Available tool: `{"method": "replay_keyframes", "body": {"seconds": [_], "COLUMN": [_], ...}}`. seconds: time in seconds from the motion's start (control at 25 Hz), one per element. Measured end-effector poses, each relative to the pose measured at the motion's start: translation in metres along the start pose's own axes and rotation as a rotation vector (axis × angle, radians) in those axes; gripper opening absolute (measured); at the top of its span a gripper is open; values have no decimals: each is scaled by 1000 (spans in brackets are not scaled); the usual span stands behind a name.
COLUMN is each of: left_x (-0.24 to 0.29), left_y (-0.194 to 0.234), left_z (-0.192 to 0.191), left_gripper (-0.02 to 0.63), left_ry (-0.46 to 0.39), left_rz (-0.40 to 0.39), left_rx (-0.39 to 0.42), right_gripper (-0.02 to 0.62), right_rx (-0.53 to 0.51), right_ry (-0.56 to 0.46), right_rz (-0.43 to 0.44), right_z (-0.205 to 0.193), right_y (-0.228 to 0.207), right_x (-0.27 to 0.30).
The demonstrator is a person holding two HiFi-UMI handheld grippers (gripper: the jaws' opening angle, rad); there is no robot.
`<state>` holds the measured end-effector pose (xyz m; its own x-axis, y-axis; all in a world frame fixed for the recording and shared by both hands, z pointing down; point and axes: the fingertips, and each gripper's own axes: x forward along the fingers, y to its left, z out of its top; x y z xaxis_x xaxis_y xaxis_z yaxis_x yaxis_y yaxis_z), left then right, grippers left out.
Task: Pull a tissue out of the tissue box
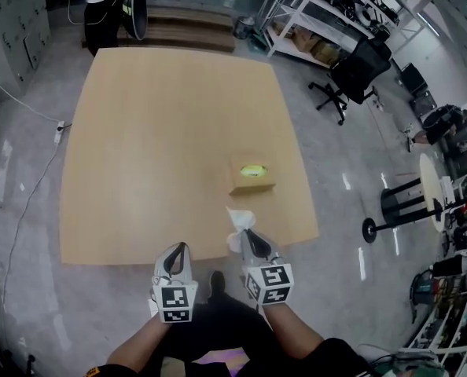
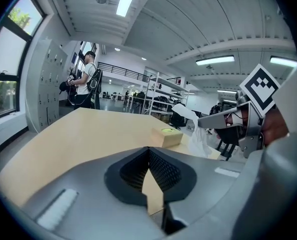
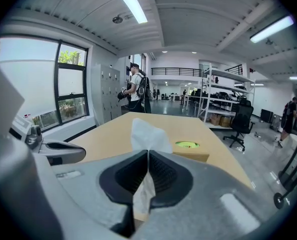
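The right gripper (image 1: pixel 249 234) is pinching a white tissue (image 1: pixel 238 225) between its closed jaws, the sheet sticking up crumpled above the tips and trailing down below them, clear of the tissue box (image 1: pixel 252 177). That cardboard box, with its yellow-green oval opening on top, is sitting near the right front corner of the wooden table (image 1: pixel 170 116), a little beyond the held tissue. The left gripper (image 1: pixel 180 250) is hovering just off the table's front edge beside the right one, its jaws meeting at the tips with nothing between them.

One tissue box (image 1: pixel 252 177), one tissue (image 1: pixel 237 218) — left gripper (image 1: pixel 182 247), right gripper (image 1: pixel 248 232): two.
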<state>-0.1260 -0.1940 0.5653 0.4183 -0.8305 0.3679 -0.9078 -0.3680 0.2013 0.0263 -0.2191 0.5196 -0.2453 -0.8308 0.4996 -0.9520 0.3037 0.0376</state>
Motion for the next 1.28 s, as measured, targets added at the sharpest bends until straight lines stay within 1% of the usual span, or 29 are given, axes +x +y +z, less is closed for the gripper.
{"method": "replay_keyframes", "body": {"seconds": [0.2, 0.4, 0.52, 0.6, 0.76, 0.88, 1.08, 1.2, 1.28], "left_x": [-8, -10, -11, -18, -38, -44, -52, -64, -71], "left_y": [-16, -41, -67, -82, -117, -154, -225, -253, -264], "left_z": [-11, -19, -20, -23, -38, -42, -47, -48, -49], "left_gripper": [18, 18, 18, 18, 18, 18, 18, 18, 18], "left_ry": [11, 7, -12, -23, -18, -12, -35, -40, -41], "left_rz": [-16, 23, 53, 87, 179, 231, 272, 294, 311], "left_rx": [28, 40, 64, 61, 10, -24, -25, -28, -26], "right_gripper": [1, 0, 0, 1, 0, 1, 0, 2, 0], "right_rx": [14, 31, 44, 52, 51, 43, 13, -13, -27], "right_ry": [-1, -10, -39, -64, -95, -102, -103, -117, -127], "right_rz": [5, 41, 84, 118, 187, 246, 352, 390, 409], "right_z": [-12, -34, -49, -59, -80, -95, -115, -116, -115], "right_y": [-6, -26, -42, -49, -65, -83, -107, -116, -120], "right_x": [-16, -35, -49, -58, -82, -102, -142, -165, -175]}}
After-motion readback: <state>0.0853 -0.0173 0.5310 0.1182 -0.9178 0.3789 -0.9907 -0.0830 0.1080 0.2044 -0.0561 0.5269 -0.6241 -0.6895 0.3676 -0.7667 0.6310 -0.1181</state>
